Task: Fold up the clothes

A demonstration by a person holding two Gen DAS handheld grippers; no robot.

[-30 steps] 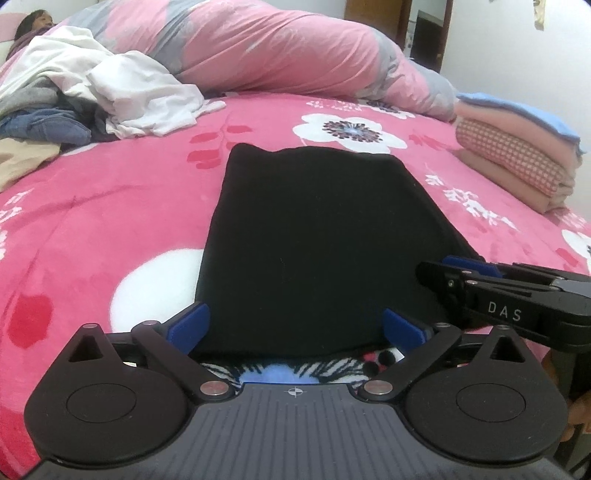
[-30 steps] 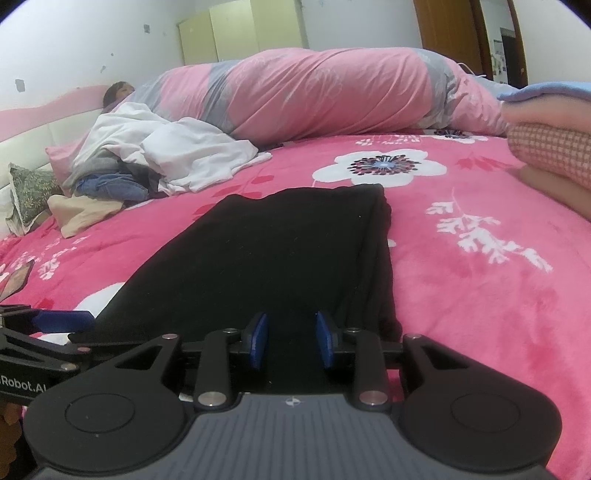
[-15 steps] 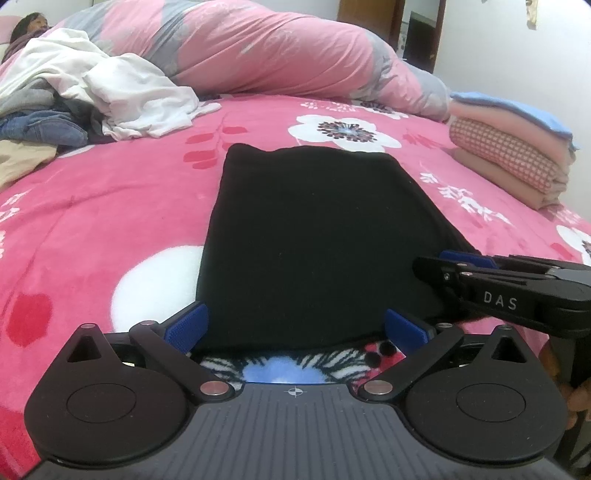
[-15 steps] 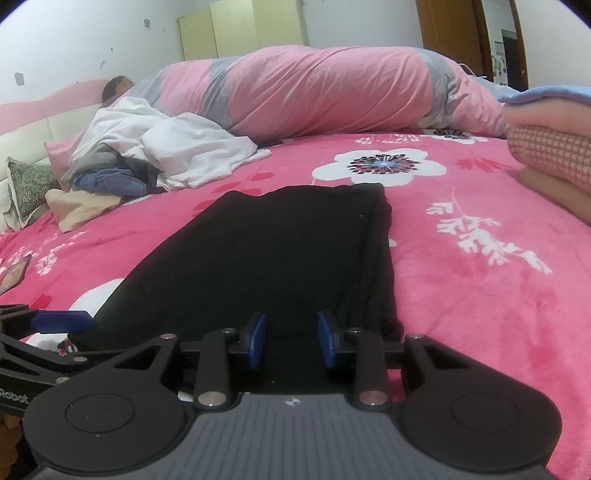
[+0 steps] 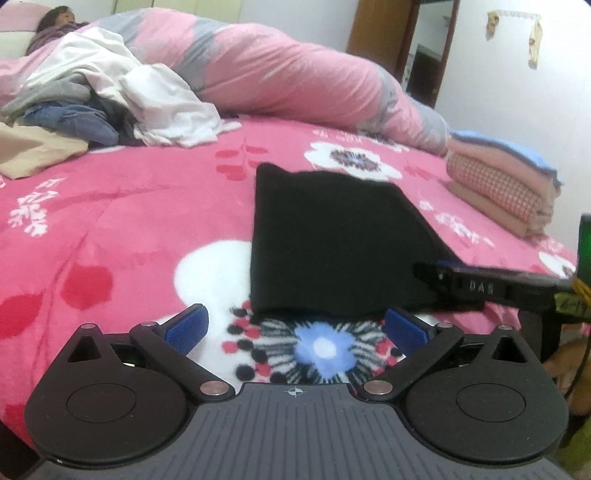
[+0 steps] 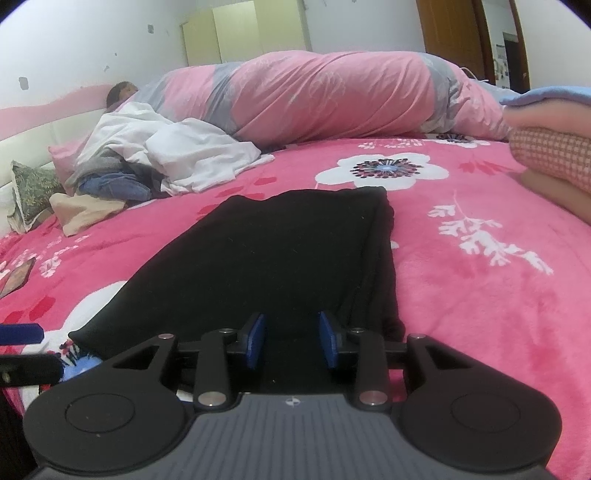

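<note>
A black garment (image 5: 332, 236) lies folded into a long flat rectangle on the pink flowered blanket (image 5: 129, 221). My left gripper (image 5: 295, 326) is wide open just short of the garment's near edge, over a blue flower print, with nothing between its fingers. My right gripper (image 6: 291, 338) rests over the near right end of the black garment (image 6: 288, 251). Its jaws are opening, and the blue pads stand apart with flat black cloth showing in the gap. From the left wrist view the right gripper (image 5: 439, 271) sits at the garment's near right corner.
A stack of folded pink and checked clothes (image 5: 506, 188) sits to the right. A heap of unfolded white, grey and blue clothes (image 5: 110, 103) lies far left. A rolled pink duvet (image 5: 295, 85) runs along the back, and a person's head (image 5: 55, 18) shows beyond the heap.
My left gripper has drawn back and leftwards off the garment's near edge, so the blue flower print now shows between its fingers. The right gripper has stayed put, its pads slightly wider apart.
</note>
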